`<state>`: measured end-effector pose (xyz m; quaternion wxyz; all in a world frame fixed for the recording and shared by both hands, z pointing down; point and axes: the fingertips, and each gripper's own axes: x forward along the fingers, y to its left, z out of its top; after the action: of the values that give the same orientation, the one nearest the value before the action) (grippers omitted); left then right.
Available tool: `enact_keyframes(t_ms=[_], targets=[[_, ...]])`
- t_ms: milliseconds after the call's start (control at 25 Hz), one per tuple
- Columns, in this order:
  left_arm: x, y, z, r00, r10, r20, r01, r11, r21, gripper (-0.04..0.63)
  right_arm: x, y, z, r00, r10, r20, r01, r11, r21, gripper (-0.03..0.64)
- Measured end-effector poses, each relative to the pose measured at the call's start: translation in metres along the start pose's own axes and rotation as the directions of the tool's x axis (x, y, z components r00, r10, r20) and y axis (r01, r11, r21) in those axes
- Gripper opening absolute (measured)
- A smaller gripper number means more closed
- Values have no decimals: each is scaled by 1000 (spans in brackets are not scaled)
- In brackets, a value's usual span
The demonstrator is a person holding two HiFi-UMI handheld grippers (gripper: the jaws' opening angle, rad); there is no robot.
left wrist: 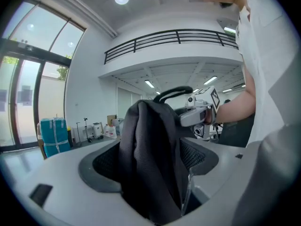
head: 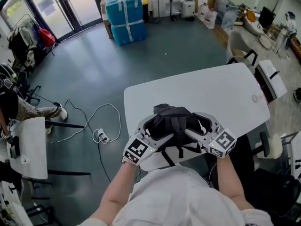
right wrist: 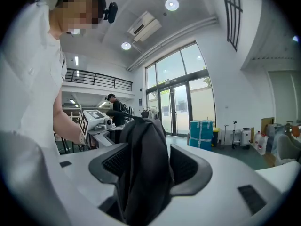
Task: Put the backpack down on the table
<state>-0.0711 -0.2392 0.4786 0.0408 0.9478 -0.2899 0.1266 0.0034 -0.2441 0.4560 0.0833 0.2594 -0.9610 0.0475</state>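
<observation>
Desk: the white desk (head: 221, 91) carries the backpack at its near edge.
Backpack: the black backpack (head: 171, 121) rests there, between my two tongs.
Left tongs (head: 157, 128): wide, with loose fabric between them, not pinched.
Right tongs (head: 197, 126): wide too, fabric loose.
Progress: put down, I judge; only drawing away is left.

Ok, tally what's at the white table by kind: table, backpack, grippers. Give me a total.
White table: 1
Black backpack: 1
Grippers: 2 (left gripper, right gripper)
Total: 4
</observation>
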Motion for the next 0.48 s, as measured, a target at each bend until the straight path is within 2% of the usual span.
enact_keyframes(t_ms=[120, 480], targets=[[-12, 5, 9, 998, 32, 49, -30, 998, -47, 388, -6, -1, 1, 999, -32, 11, 32, 999, 15, 285], [-50, 29, 17, 976, 188, 112, -179, 980, -84, 387, -23, -8, 5, 991, -121, 56, 119, 992, 47, 278]])
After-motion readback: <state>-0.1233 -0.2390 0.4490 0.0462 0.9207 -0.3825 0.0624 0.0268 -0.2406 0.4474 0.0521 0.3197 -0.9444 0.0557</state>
